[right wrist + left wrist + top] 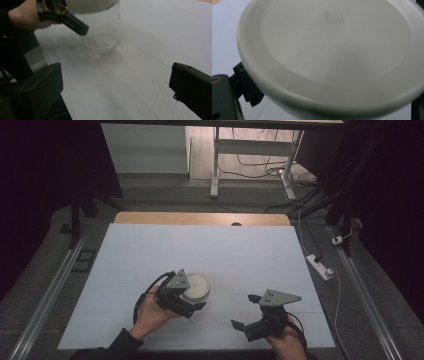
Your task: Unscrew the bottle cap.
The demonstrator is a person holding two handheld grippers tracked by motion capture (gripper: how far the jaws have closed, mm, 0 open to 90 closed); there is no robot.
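Observation:
A clear glass jar (105, 37) with a white lid (196, 286) stands on the white table sheet (200, 250), left of the middle. My left gripper (194, 299) reaches in from the near left with a jaw on each side of the jar, just below the lid (332, 50). One of its fingers (75, 23) lies against the glass, so it is shut on the jar. My right gripper (245, 311) hovers open near the front edge, to the right of the jar, its jaws (117, 75) wide apart with nothing between them.
The sheet covers a wooden table (200, 218) whose far edge shows. A power strip (320, 266) and cables lie on the floor to the right. A white desk frame (216, 165) stands beyond the table.

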